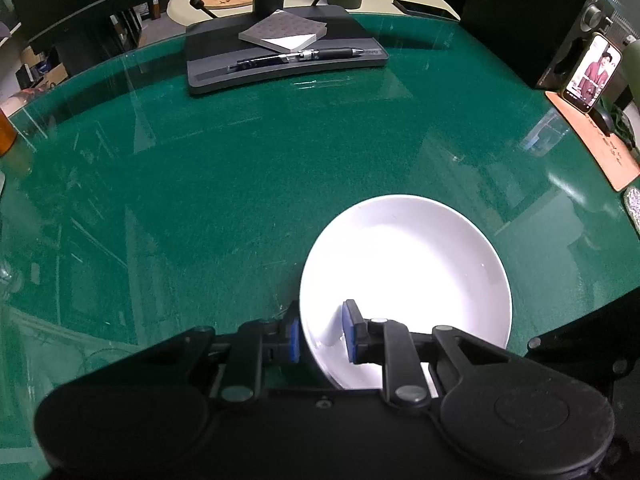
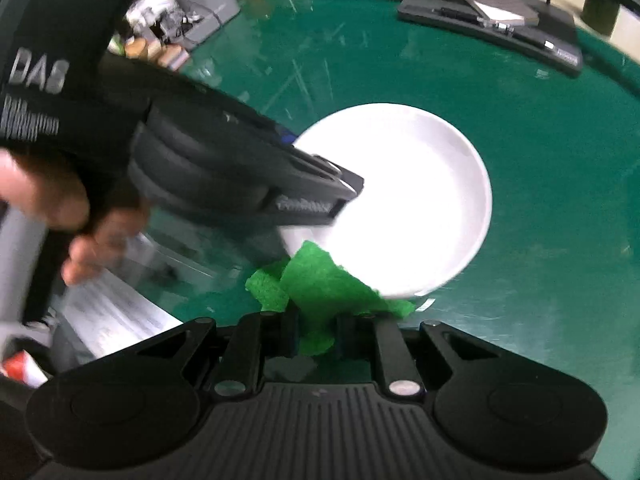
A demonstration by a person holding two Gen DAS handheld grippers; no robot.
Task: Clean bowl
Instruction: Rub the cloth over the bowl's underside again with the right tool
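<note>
- The white bowl [image 1: 404,280] sits upright on the green glass worktop [image 1: 240,184], near my edge of it, its inside bare and glaring under the light.
- My left gripper [image 1: 322,332] has its jaws closed on the bowl's near rim, one blue pad outside the wall and the other inside; I judge this pins the bowl so it cannot slide while I wipe.
- My right gripper [image 2: 316,330] has its jaws clamped on a green cloth [image 2: 320,284], whose loose end fans forward and overlaps the bowl's near edge.
- So the bowl lies just ahead of the right jaws, with the cloth bridging the gap, and straddled by the left ones.
- In the right view, the left gripper reaches in from the left, a hand [image 2: 60,208] on its handle.
- Farther back, a monitor stand [image 1: 280,56] carries a pen [image 1: 300,57] and notepad [image 1: 284,32], well apart from the bowl.
</note>
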